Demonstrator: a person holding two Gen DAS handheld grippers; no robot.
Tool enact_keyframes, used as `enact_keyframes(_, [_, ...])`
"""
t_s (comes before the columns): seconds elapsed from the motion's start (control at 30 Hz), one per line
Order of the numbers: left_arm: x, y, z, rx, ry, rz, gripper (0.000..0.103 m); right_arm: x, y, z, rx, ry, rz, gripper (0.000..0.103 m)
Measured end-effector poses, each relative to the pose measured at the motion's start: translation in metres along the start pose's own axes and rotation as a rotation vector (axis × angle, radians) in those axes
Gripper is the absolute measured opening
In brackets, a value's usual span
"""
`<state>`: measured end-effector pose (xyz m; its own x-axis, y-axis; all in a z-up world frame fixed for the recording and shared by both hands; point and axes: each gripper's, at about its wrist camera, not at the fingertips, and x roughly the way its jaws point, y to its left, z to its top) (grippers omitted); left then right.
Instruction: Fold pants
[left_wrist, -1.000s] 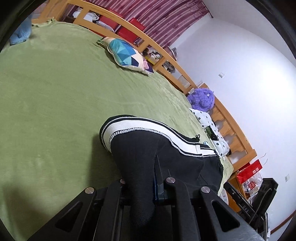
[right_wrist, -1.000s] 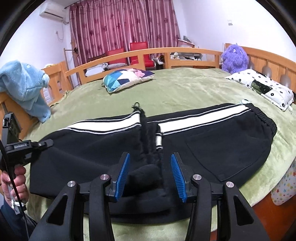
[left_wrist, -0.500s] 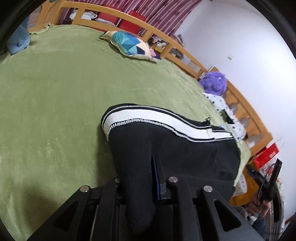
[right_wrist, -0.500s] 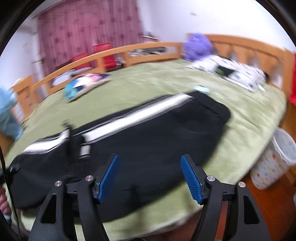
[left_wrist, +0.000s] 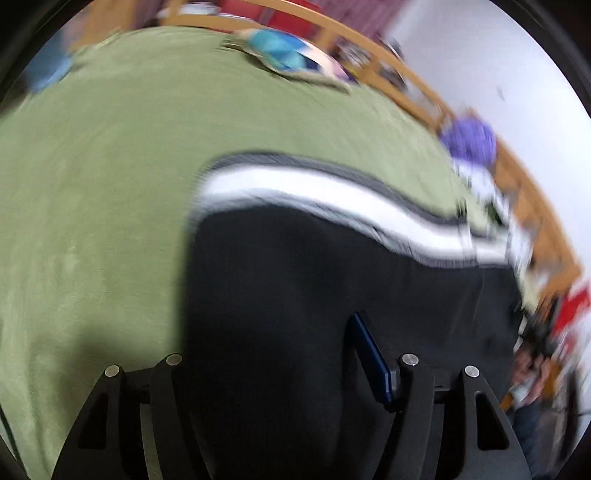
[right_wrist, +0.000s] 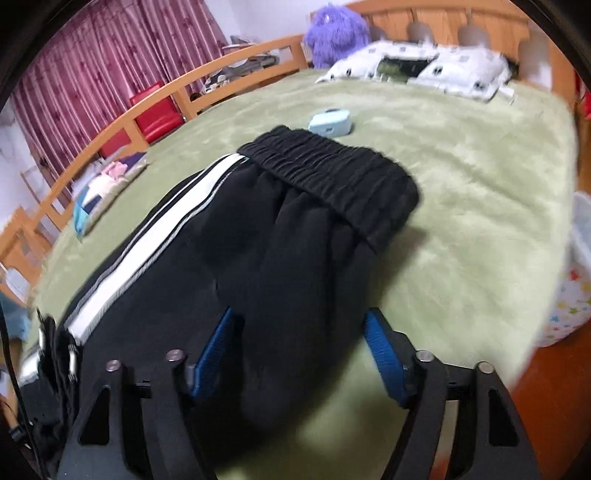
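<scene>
Black pants (right_wrist: 295, 236) with a white side stripe (right_wrist: 147, 243) lie flat on the green bed blanket (right_wrist: 480, 206), elastic waistband (right_wrist: 332, 173) at the far end. My right gripper (right_wrist: 299, 350) is open, its blue pads on either side of the pants' near edge close to the waist. In the blurred left wrist view the pants (left_wrist: 332, 288) fill the lower middle, stripe (left_wrist: 332, 199) along the far edge. My left gripper (left_wrist: 273, 365) is open over the black cloth; only its right blue pad shows.
A small light-blue case (right_wrist: 330, 123) lies just beyond the waistband. A spotted white pillow (right_wrist: 417, 64) and purple plush toy (right_wrist: 336, 26) sit at the headboard. A patterned cushion (left_wrist: 288, 55) lies far off. A wooden rail (right_wrist: 184, 88) rings the bed; its edge drops at right.
My left gripper has opened and let go of the pant leg. My right gripper has swung from the pants' middle toward the waistband end, staying open.
</scene>
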<state>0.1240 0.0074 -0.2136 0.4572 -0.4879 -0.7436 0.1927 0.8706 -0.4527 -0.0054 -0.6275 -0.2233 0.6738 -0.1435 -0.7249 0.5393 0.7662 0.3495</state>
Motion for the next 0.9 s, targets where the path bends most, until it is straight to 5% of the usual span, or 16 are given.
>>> enact_keyframes(0.1, [0.003, 0.012, 0.008, -0.056, 0.010, -0.044, 0.063, 0.015, 0.001, 0.014, 0.019, -0.015, 0.027, 0.080])
enact_keyframes(0.13, [0.004, 0.010, 0.008, -0.045, 0.003, -0.041, 0.053, 0.020, 0.003, 0.017, 0.017, -0.013, 0.020, 0.080])
enact_keyframes(0.17, [0.004, 0.005, 0.008, -0.011, 0.004, -0.053, 0.026, 0.025, 0.007, 0.021, 0.018, -0.011, 0.006, 0.074])
enact_keyframes(0.2, [0.005, -0.001, 0.010, 0.018, 0.011, -0.079, 0.012, 0.027, 0.010, 0.023, 0.017, -0.012, 0.005, 0.066])
enact_keyframes(0.23, [0.002, -0.006, 0.012, 0.039, 0.003, -0.080, 0.010, 0.026, 0.013, 0.025, 0.019, -0.001, 0.063, 0.037])
enact_keyframes(0.33, [-0.014, -0.022, 0.021, 0.112, -0.047, -0.046, 0.009, -0.003, 0.042, 0.031, -0.025, -0.069, 0.079, 0.022])
enact_keyframes(0.47, [-0.044, -0.033, 0.044, 0.139, -0.080, -0.078, 0.009, -0.060, 0.096, 0.046, -0.100, -0.185, 0.141, 0.021])
enact_keyframes(0.57, [-0.070, -0.041, 0.058, 0.218, -0.133, -0.023, 0.009, -0.095, 0.135, 0.051, -0.141, -0.227, 0.219, 0.020])
enact_keyframes(0.77, [-0.126, 0.002, 0.094, 0.207, -0.198, 0.038, 0.009, -0.126, 0.205, 0.032, -0.230, -0.259, 0.316, 0.020])
enact_keyframes(0.9, [-0.131, 0.041, 0.100, 0.193, -0.173, 0.101, 0.010, -0.106, 0.232, 0.016, -0.226, -0.200, 0.354, 0.022])
